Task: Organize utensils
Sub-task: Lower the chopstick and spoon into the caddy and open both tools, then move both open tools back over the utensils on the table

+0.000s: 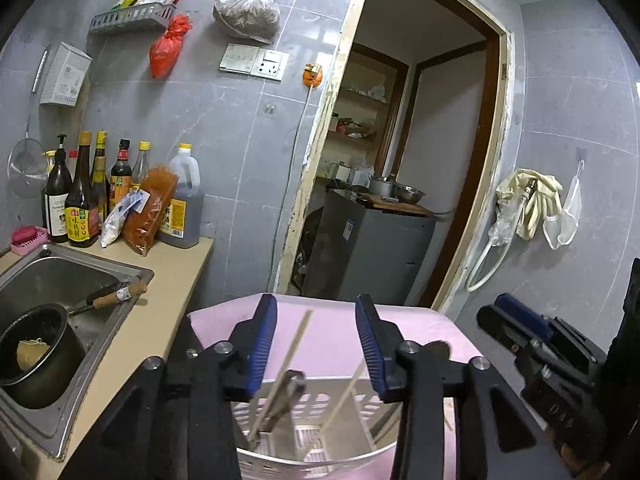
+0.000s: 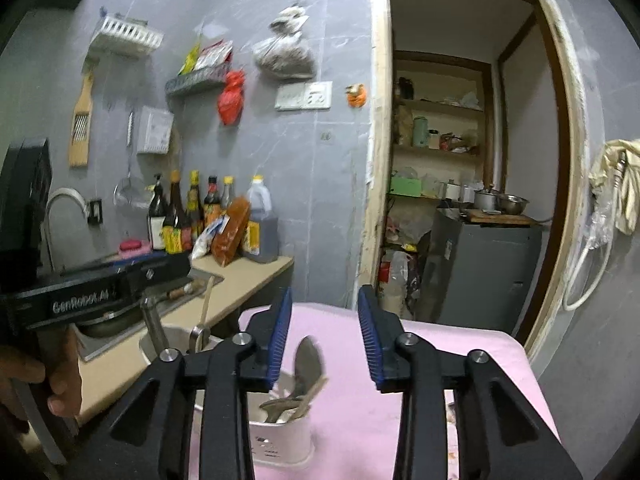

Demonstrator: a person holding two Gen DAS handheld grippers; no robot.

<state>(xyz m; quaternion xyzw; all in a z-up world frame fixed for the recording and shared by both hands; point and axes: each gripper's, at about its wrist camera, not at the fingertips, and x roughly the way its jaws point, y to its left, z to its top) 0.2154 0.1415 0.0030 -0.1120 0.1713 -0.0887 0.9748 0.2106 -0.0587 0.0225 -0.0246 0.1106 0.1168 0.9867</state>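
Beside the sink, "GenRobot.AI"-marked left hand-held gripper point(image 1: 316, 340) and right hand-held gripper point(image 2: 324, 336) — both part-open, empty.

A pink table point(image 1: 420, 332) lies under and ahead of both sets of jaws. On it, just below them, stands a white holder point(image 1: 320, 452) with chopsticks point(image 1: 298, 336) and spoons point(image 2: 306, 360). Left of the jaws runs a beige counter point(image 1: 172, 292) bearing bottles point(image 1: 82, 200) beside a sink point(image 1: 120, 272).

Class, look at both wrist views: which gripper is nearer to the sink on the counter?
Left. The left gripper hangs over the white utensil holder, right beside the sink. The right gripper is on its far side, further from the sink.
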